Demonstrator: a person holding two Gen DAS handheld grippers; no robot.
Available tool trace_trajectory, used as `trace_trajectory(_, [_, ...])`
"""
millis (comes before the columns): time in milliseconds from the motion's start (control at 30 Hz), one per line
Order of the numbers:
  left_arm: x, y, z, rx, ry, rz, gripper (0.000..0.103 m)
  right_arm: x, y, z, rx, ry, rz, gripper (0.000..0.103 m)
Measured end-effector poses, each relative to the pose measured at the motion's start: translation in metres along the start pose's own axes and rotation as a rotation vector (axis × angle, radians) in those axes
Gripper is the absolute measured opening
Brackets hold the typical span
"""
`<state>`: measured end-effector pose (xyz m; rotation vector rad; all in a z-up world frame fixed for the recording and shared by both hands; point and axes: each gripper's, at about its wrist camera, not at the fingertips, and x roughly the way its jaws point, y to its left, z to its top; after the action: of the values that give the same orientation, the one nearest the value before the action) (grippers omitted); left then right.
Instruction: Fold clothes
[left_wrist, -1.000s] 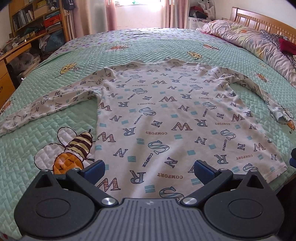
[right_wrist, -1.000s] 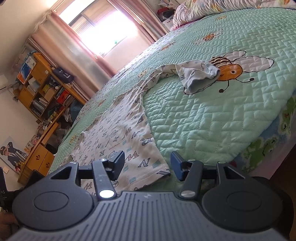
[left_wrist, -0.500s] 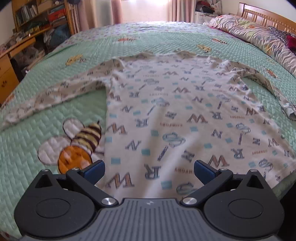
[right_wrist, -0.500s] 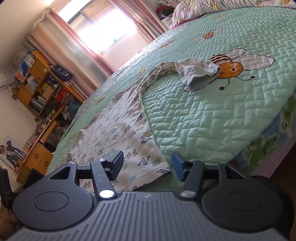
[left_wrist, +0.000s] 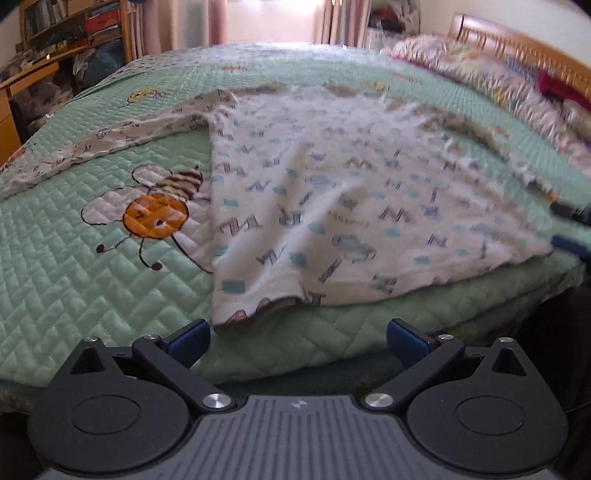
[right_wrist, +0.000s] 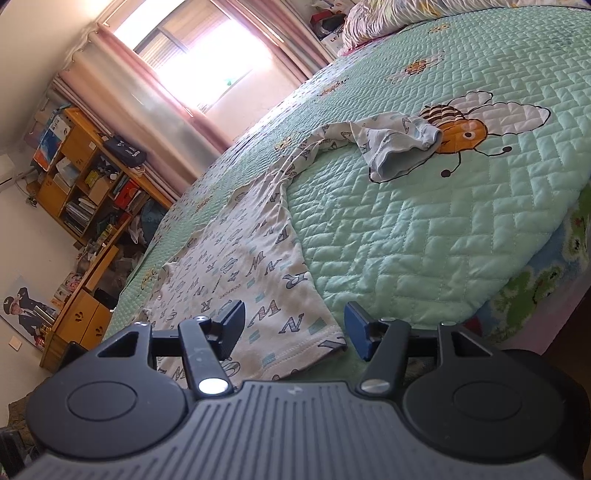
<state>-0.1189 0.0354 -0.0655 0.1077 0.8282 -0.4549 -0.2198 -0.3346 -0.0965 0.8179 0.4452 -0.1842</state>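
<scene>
1. A white long-sleeved shirt (left_wrist: 332, 206) printed with letters lay spread flat on the green quilted bedspread (left_wrist: 74, 258) of the bed, its hem near the bed's near edge.
2. The left hand-held gripper (left_wrist: 297, 341) hung just in front of the hem's left corner. Its jaws stood wide apart and nothing lay between the blue pads (left_wrist: 188, 341). They did not touch the fabric.
3. One sleeve (left_wrist: 110, 144) extended to the left across the bedspread, beyond an embroidered bee (left_wrist: 155, 214).
4. The right hand-held gripper (right_wrist: 293, 330) sat low at the hem's right corner (right_wrist: 325, 339). Its jaws were parted and not pressed on the cloth; the corner appeared between them, but contact could not be confirmed.
5. In the right wrist view, the other sleeve ended in a crumpled cuff (right_wrist: 402, 147) lying against a second embroidered bee (right_wrist: 465, 129).
6. The left wrist view was blurred toward its right side.
</scene>
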Motion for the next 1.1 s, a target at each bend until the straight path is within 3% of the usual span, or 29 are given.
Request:
trace_trajectory(133, [-0.018, 0.004, 0.025, -0.001, -0.111, -0.003, 0.102, 0.000, 0.000, 0.000, 0.004, 0.001, 0.000, 0.062])
trace_trajectory(267, [-0.014, 0.016, 0.044, -0.012, -0.141, 0.049, 0.102, -0.001, -0.005, 0.002, 0.039, -0.009, 0.001, 0.062])
trace_trajectory(500, [-0.001, 0.063, 0.040, -0.176, -0.094, 0.101, 0.102, -0.013, -0.050, 0.022, 0.338, -0.115, 0.048, 0.063])
trace_trajectory(633, [0.004, 0.074, 0.030, -0.208, -0.067, 0.128, 0.102, -0.009, -0.088, 0.041, 0.553, -0.185, 0.075, 0.064])
trace_trajectory(767, [0.010, 0.080, 0.027, -0.232, -0.052, 0.153, 0.102, 0.003, -0.117, 0.056, 0.688, -0.215, 0.080, 0.065])
trace_trajectory(933, [0.020, 0.082, 0.028, -0.237, -0.028, 0.169, 0.102, 0.021, -0.136, 0.073, 0.782, -0.258, 0.080, 0.065])
trace_trajectory(1100, [0.031, 0.080, 0.029, -0.241, -0.011, 0.190, 0.102, 0.045, -0.130, 0.097, 0.730, -0.236, 0.035, 0.065])
